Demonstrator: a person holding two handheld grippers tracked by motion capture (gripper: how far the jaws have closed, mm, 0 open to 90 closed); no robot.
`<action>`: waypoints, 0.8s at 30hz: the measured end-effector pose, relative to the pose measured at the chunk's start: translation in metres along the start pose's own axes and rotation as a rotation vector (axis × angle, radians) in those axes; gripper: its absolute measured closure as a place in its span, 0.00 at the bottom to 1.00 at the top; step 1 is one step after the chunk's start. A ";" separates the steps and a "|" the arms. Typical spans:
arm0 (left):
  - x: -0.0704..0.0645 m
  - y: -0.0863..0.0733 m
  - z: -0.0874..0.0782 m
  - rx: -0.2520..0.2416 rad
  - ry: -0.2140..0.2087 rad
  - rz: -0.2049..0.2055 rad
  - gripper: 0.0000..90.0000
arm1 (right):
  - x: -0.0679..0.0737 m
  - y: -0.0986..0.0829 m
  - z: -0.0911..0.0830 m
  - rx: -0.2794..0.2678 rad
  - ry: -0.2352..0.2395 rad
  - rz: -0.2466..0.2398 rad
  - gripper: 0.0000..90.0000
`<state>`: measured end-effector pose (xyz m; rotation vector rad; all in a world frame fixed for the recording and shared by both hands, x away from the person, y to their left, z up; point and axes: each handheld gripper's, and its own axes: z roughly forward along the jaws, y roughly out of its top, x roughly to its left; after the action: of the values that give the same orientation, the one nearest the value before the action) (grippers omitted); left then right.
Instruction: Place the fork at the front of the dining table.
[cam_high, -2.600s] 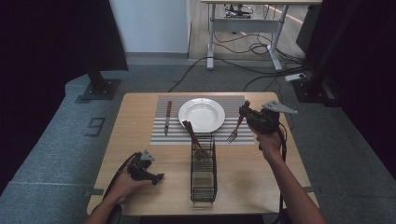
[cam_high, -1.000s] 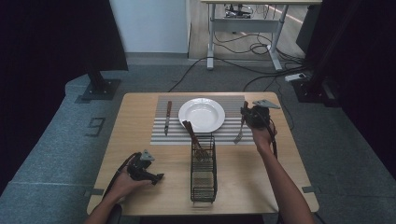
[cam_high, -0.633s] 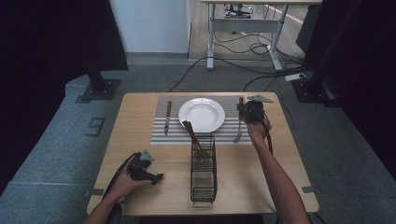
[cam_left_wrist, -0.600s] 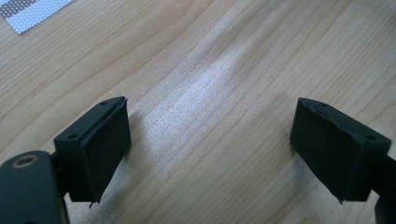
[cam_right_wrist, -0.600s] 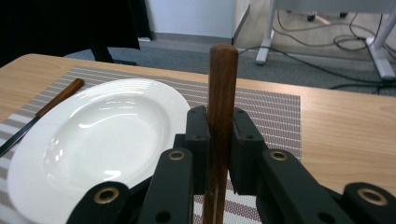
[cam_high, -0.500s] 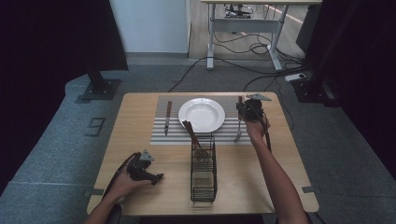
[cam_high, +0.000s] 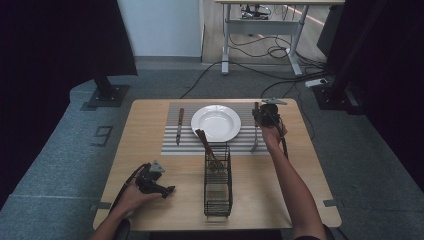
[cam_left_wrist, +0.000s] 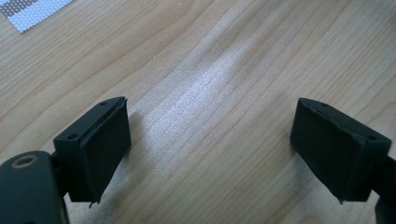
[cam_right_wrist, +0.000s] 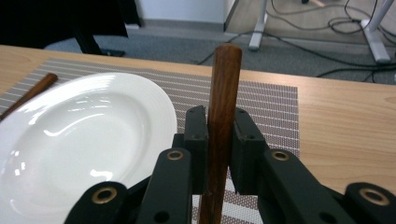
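Brown wooden handle of a fork (cam_right_wrist: 223, 126) squeezed tight between the fingers (cam_right_wrist: 198, 140) of the right gripper (cam_right_wrist: 219, 144), standing almost straight up in the right gripper view. Seen from the high view, fork (cam_high: 256, 135) lying on the right edge of the striped mat (cam_high: 170, 142), just beside the white plate (cam_high: 216, 122), tines pointing toward the person, with the right gripper (cam_high: 264, 116) over the far end of the handle. Over on the other side of the plate, a knife (cam_high: 179, 125) on the mat. In front of the plate, a black wire basket (cam_high: 218, 187) holding more cutlery (cam_high: 206, 147). Near the front left of the wooden tabletop (cam_high: 150, 127), the left gripper (cam_high: 159, 187) resting low, fingers (cam_left_wrist: 100, 144) spread wide apart with bare wood between them
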<state>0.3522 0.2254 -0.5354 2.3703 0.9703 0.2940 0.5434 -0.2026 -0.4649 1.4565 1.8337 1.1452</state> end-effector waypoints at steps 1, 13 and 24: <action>0.000 0.000 0.000 0.000 0.000 0.000 0.14 | 0.000 0.001 0.003 0.010 -0.002 -0.001 0.87; 0.000 0.000 0.000 -0.004 0.002 -0.006 0.14 | -0.002 0.003 0.024 0.064 -0.019 0.010 0.87; 0.000 0.000 0.001 -0.005 0.004 -0.008 0.13 | -0.009 0.004 0.032 0.101 -0.039 0.011 0.87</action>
<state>0.3527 0.2250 -0.5358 2.3615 0.9798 0.2975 0.5744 -0.2019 -0.4785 1.5361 1.8831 1.0357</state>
